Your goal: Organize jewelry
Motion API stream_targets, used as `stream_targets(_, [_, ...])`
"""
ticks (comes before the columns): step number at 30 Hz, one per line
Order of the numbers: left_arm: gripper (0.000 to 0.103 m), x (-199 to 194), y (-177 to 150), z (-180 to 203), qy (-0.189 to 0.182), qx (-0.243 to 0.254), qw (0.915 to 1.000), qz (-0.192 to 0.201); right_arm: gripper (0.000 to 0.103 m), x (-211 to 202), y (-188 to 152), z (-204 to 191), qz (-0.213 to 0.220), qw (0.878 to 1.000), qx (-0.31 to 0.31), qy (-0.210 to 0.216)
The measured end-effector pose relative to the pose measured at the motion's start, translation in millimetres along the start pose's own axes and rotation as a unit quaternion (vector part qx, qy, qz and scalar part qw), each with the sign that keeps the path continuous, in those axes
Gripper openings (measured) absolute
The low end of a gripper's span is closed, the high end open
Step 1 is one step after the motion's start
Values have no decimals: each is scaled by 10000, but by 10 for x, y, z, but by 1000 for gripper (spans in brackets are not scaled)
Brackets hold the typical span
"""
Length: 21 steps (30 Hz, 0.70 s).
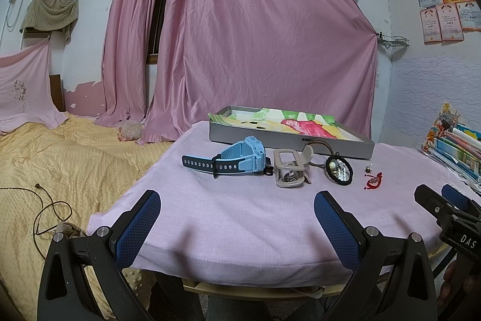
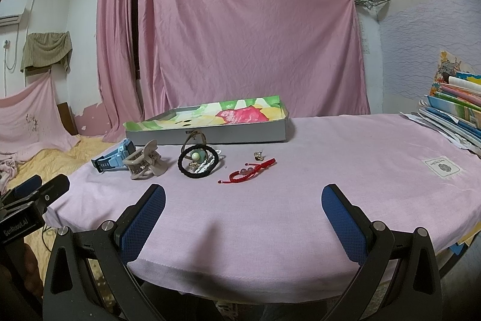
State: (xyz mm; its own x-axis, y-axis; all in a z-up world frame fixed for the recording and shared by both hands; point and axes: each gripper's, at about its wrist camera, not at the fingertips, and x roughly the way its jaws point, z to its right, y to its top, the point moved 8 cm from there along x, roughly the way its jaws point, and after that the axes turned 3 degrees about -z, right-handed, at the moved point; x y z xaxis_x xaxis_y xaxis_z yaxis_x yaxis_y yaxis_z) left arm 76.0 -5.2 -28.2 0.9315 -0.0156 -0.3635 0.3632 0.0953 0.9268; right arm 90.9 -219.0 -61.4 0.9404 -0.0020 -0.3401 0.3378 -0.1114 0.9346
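Jewelry lay far beyond both spread, empty grippers; red bracelet (image 2: 248, 171) sat nearest right gripper (image 2: 243, 217), left gripper (image 1: 237, 223) faced watch (image 1: 230, 160).

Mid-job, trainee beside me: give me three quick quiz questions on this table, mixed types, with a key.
1. True or false: the blue watch lies inside the tray.
2. Which item lies nearest the right gripper: A) watch B) red bracelet C) hair clip?
3. Fill in: both the left gripper and the right are ___ and hold nothing.

Key: 1 false, it is on the pink cloth in front of the tray; 2 B; 3 open.
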Motion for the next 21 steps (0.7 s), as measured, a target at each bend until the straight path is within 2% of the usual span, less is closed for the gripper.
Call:
stream_targets(12, [102,47,-3,51,10,130,9999,8,102,35,75,124,40,9999,-61,-84])
stream_targets(21, [102,190,144,106,6,268,9996,-55,102,101,242,185,138,9992,-341,-171])
